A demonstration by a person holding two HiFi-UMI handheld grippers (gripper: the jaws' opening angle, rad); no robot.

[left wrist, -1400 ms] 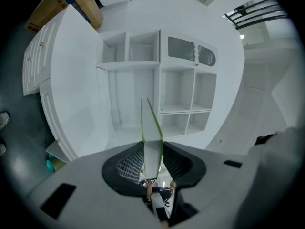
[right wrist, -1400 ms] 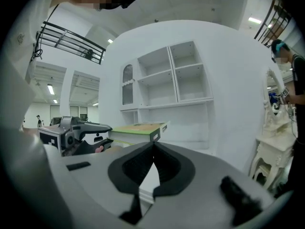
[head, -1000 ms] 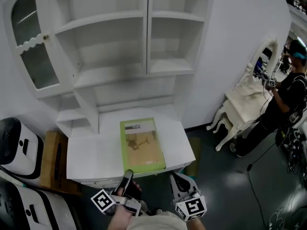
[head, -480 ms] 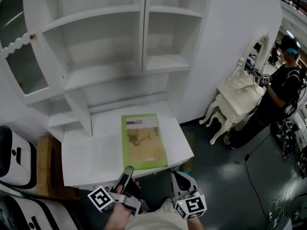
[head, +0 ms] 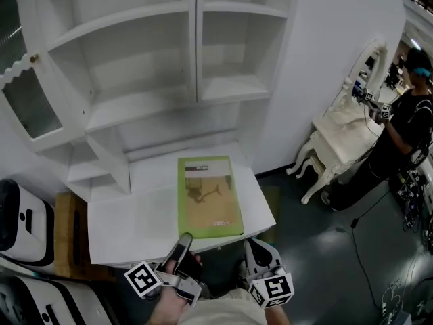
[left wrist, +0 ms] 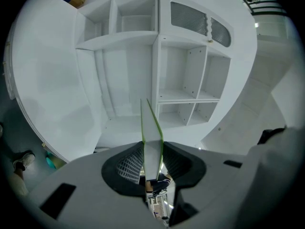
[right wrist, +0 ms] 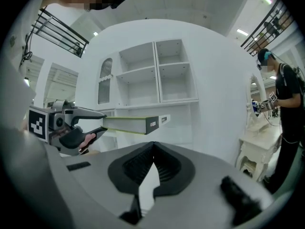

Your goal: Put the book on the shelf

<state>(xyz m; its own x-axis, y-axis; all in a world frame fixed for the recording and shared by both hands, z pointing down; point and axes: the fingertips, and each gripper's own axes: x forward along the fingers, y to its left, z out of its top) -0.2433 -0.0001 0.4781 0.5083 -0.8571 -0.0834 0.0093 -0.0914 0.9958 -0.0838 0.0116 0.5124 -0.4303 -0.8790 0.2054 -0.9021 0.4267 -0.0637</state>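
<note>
A green-edged book [head: 208, 196] with a tan cover is held flat over the white desk top [head: 128, 222]. My left gripper [head: 184, 241] is shut on its near edge. In the left gripper view the book [left wrist: 151, 132] runs edge-on between the pads of my left gripper [left wrist: 151, 159], pointing at the white shelf unit [left wrist: 181, 85]. The right gripper view shows the book [right wrist: 131, 124] level in the air, held by the left gripper [right wrist: 97, 124]. My right gripper [head: 257, 250] hangs shut and empty below the desk's front edge. The shelf compartments [head: 135, 103] are bare.
An arched glass cabinet door [head: 24, 100] stands open at the left. White machines [head: 20, 215] and a wooden box [head: 64, 232] sit on the floor at left. A person [head: 406, 120] stands by an ornate white dressing table [head: 345, 141] at right.
The book, still in my left gripper, has edged slightly right and toward the shelf unit. The head view has shifted a little. My right gripper stays where it was.
</note>
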